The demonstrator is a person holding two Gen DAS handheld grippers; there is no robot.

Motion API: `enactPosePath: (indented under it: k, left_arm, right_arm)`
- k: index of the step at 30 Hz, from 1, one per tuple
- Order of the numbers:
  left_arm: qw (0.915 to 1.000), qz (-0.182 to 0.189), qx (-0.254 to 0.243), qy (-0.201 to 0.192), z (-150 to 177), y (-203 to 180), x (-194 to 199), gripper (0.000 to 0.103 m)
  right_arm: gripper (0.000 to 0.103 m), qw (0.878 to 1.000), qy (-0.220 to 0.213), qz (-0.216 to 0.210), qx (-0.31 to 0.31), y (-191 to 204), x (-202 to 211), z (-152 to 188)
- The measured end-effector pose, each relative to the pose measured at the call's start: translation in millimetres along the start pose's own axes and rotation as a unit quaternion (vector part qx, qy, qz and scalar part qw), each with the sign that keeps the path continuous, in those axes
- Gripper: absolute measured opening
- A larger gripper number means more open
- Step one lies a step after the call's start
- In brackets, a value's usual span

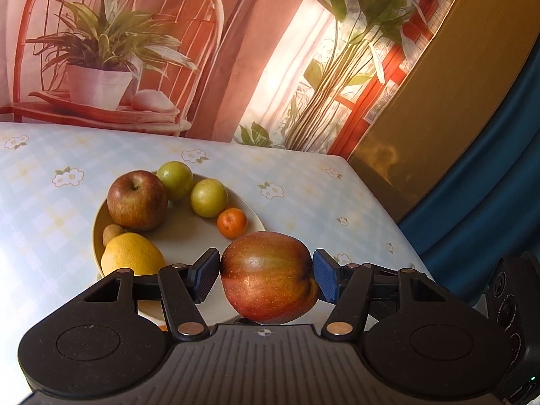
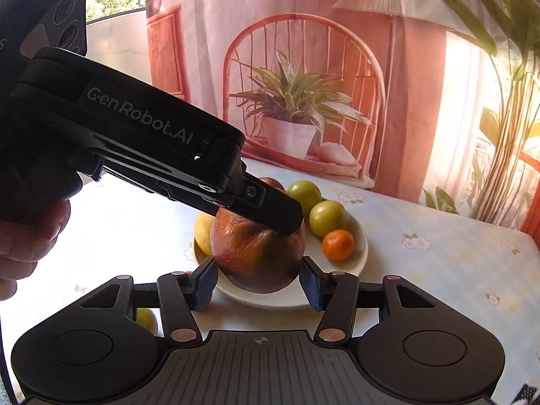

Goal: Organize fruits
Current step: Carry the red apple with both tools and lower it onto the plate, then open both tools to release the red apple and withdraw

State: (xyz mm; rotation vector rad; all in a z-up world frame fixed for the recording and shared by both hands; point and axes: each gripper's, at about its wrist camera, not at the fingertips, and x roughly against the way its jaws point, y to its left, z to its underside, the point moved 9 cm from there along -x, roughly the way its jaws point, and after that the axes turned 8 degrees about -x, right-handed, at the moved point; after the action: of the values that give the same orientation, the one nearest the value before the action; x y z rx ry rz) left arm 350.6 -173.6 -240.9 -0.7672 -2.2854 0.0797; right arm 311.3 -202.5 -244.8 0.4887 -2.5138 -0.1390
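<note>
The left gripper (image 1: 266,275) grips a big red apple (image 1: 268,278), a blue pad pressed to each side, lifted clear above the near rim of the plate (image 1: 249,209). In the right wrist view the right gripper (image 2: 258,283) is open around the same apple (image 2: 258,256), its pads just apart from the skin. The plate sits near the surface's (image 1: 303,189) far right corner and holds a second apple (image 1: 136,200), two green fruits (image 1: 208,198), a tangerine (image 1: 232,222) and a lemon (image 1: 133,254).
</note>
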Motion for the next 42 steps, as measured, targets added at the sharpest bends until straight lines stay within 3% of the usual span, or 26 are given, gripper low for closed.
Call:
enactPosePath:
  k: [8, 20, 29, 35, 42]
  left_arm:
    - [0.9993, -0.020, 0.020, 0.024, -25.8, 22.8, -36.0, 0.063]
    - [0.9966, -0.034, 0.039, 0.064, -21.5, 47.3, -76.1, 0.063]
    - [0.9959, -0.028, 0.061, 0.061, -23.1, 51.3, -74.5, 0.059]
    - [0.9969, -0.038, 0.060, 0.035, -32.0, 53.7, -56.6, 0.059]
    - [0.9972, -0.058, 0.045, 0.015, -36.5, 53.0, -32.9, 0.059]
  right_arm:
    - [0.049, 0.999, 0.032, -0.011, -0.001, -13.9, -59.2, -16.1]
    - [0.049, 0.997, 0.073, -0.013, -0.013, -35.4, -110.2, 1.7]
    - [0.049, 0.997, 0.080, -0.009, -0.022, -38.9, -119.2, 4.8]
    - [0.049, 0.995, 0.092, 0.000, -0.025, -39.5, -123.5, 1.9]
    - [0.057, 0.996, 0.084, 0.011, -0.031, -40.9, -113.2, -3.5]
